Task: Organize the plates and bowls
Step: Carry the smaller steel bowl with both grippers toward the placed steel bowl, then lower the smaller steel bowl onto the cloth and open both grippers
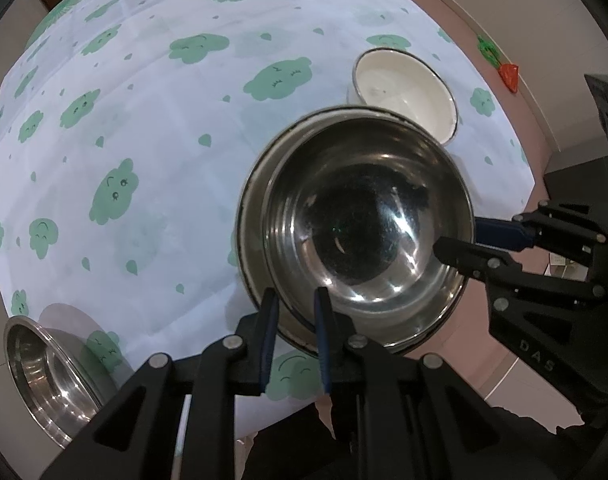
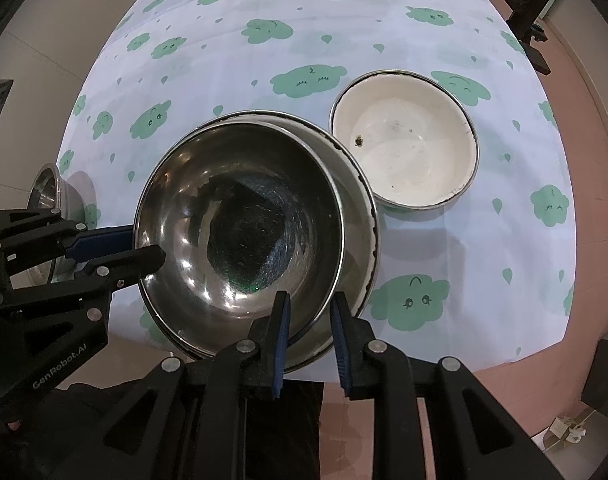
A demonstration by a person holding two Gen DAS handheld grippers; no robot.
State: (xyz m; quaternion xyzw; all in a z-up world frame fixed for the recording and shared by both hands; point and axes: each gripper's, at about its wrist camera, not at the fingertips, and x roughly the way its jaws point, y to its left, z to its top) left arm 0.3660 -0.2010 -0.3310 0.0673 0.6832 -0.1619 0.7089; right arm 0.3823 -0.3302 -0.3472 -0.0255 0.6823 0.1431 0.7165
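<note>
The shiny round steel bowl (image 1: 367, 216) sits inside a bigger white-rimmed bowl (image 2: 359, 200), right under both tools. The left gripper (image 1: 294, 320) and right gripper (image 2: 309, 320) each pinch its rim. Stacking step; next, I think, let go gently.

steel bowl (image 1: 367, 220) (rim pinched), left gripper (image 1: 295, 300)

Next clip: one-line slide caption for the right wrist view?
Both grippers pinch the rim of a steel bowl nested in a larger bowl, beside a white bowl.
</note>
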